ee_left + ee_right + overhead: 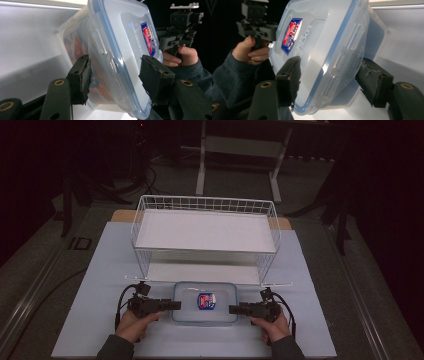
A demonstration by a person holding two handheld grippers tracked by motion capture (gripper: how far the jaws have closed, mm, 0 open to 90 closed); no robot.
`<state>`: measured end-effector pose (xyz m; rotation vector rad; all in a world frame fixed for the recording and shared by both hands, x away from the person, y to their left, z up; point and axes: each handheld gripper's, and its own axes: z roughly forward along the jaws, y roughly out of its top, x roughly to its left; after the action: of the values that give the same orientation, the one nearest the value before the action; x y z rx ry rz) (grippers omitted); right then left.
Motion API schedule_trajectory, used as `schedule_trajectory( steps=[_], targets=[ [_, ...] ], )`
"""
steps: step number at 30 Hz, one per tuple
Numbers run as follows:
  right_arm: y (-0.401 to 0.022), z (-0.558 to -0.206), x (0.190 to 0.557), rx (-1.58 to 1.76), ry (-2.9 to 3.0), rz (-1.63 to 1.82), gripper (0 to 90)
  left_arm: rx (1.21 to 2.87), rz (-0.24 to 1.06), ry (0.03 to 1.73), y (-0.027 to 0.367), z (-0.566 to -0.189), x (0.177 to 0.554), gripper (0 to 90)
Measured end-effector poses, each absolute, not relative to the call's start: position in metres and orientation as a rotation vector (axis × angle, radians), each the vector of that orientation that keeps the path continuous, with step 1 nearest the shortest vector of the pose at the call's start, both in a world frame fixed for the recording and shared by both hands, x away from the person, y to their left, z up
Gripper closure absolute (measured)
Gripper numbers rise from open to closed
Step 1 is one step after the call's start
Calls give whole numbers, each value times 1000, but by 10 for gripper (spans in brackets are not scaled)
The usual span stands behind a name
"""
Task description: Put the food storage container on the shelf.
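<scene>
Pale blue table (100, 270), white wire basket (205, 207), dark room

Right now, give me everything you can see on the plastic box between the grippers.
The plastic box is a clear, rectangular food container with rounded corners and a blue-edged snap-on lid, closed, with flap latches on its sides. A red and blue label sits on the lid's middle. Something orange shows through the wall. It lies flat on the pale table, just in front of the white wire basket. The left gripper straddles its left end and the right gripper its right end, pads at or near lid and underside.
</scene>
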<state>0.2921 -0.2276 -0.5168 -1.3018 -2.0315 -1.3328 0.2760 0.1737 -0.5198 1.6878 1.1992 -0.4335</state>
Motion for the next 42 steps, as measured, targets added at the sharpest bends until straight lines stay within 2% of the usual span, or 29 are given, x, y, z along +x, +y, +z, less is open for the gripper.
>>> schedule_trajectory(
  steps=[9,14,42],
  targets=[
    [-231,-512,280,-1280,-2005,-1363,516,1687,-379,1198,179,-509,263,504],
    [-231,-509,278,-1265,-2004,-1382,544,1700,-339,1189,180,-505,256,519],
    [-234,-484,273,-1214,-2054,-1505,552,1689,-252,1128,177,-485,250,519]
  ],
)
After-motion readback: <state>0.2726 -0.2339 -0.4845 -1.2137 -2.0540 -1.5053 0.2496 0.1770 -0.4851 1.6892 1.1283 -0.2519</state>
